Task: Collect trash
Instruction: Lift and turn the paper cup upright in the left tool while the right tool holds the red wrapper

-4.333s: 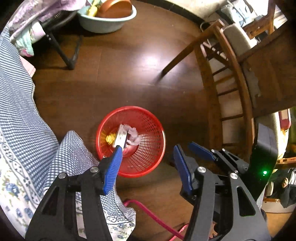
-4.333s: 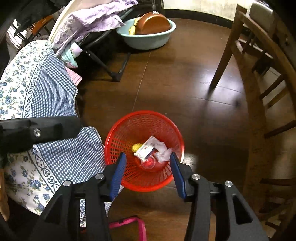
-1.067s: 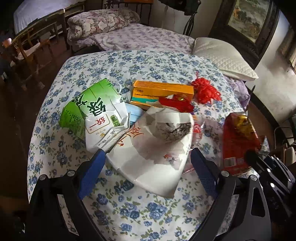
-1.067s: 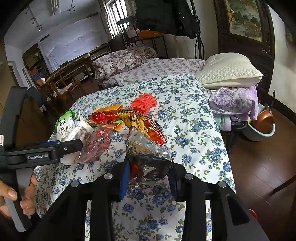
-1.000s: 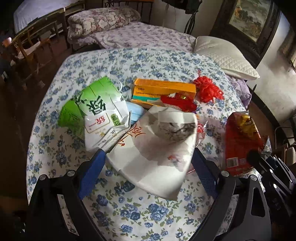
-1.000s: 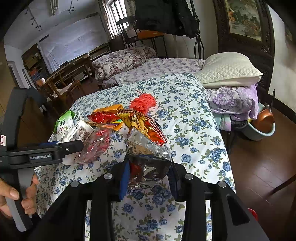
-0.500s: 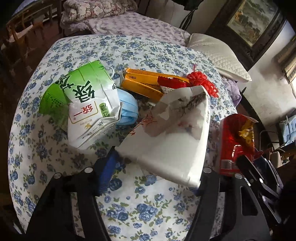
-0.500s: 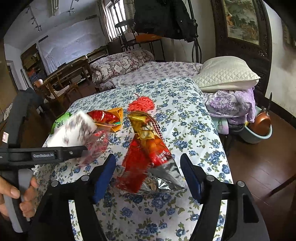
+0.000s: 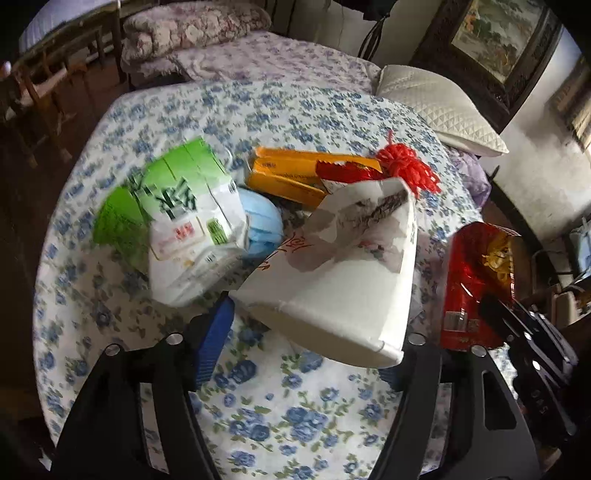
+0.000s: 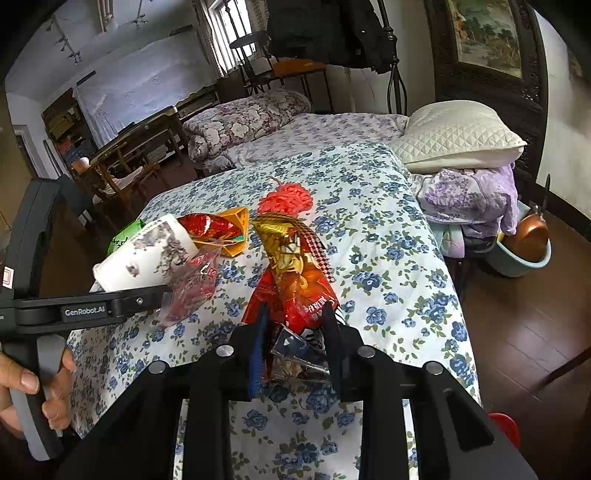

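Left gripper [image 9: 306, 343] clamps the paper cup [image 9: 332, 266], right gripper [image 10: 295, 347] pinches the snack bag [image 10: 295, 280]; either crumpled edge could slip.

A lived-in home bedroom — a bed [image 10: 332, 125] with a quilted pillow [image 10: 458, 136] and rolled floral quilt [image 10: 247, 118]. Framed painting [image 10: 484, 33], wooden chairs [image 10: 118, 177], dark plank floor [image 10: 524, 332].

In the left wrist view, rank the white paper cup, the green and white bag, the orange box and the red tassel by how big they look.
1. white paper cup, though nearest the camera
2. green and white bag
3. orange box
4. red tassel
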### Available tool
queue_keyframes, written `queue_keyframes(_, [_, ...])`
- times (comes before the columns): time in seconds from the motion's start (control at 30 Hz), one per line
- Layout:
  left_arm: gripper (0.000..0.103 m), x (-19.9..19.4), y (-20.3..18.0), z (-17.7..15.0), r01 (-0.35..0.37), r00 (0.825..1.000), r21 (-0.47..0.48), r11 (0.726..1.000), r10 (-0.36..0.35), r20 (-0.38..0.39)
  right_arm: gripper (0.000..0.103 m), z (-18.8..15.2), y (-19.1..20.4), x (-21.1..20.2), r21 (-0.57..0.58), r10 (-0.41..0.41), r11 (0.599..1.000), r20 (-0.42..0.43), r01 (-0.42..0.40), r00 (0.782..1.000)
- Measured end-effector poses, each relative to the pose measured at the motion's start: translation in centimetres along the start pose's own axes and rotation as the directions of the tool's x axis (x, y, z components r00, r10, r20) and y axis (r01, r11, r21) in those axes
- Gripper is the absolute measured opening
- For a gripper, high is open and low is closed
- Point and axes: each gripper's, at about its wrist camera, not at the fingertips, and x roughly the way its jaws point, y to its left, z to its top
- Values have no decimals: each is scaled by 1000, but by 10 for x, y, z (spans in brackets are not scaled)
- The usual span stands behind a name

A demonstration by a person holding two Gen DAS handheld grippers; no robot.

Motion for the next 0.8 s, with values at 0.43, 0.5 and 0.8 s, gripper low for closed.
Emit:
queue_keyframes(0.43, [76,-8,-5,5,-46,996,66,997,41,79,39,-3,1,1,-6,-8,1000,-3,8,1000])
queue_keyframes(0.5, [75,-12,0,5,18,996,31,999,-20,84,29,-2,1,2,-9,1,1000,-7,-1,1000])
queue_keyframes(0.8, [64,-24,7,6,220,973,-51,974,-216,77,18,3,-2,-13,7,27,1000,36,-27,999])
